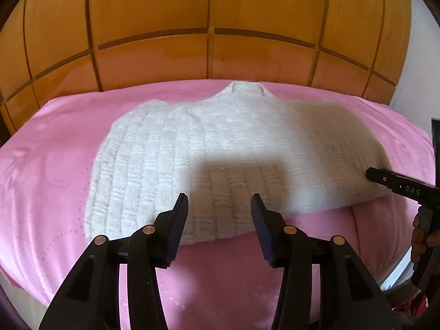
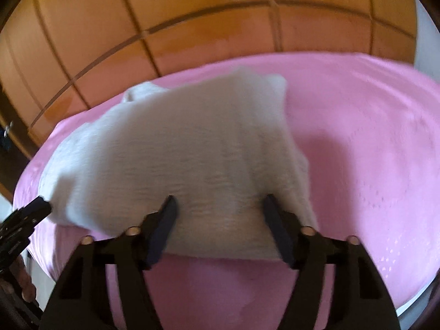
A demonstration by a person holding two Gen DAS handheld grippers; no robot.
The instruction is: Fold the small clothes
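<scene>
A small white knitted sweater (image 1: 209, 151) lies flat on a pink bedsheet (image 1: 49, 165), neck toward the headboard. My left gripper (image 1: 220, 206) is open and empty, its fingertips over the sweater's near hem. My right gripper (image 2: 218, 206) is open and empty, over the near hem at the sweater's (image 2: 178, 154) right side. The right gripper's finger (image 1: 385, 178) shows at the right edge of the left wrist view, beside the sweater. The left gripper's tip (image 2: 38, 206) shows at the left in the right wrist view, by the sweater's left corner. The right wrist view is blurred.
A wooden panelled headboard (image 1: 209, 27) rises behind the bed. Pink sheet (image 2: 357, 137) stretches to the right of the sweater. A white wall (image 1: 423, 55) is at the far right. The bed's near edge is just below the grippers.
</scene>
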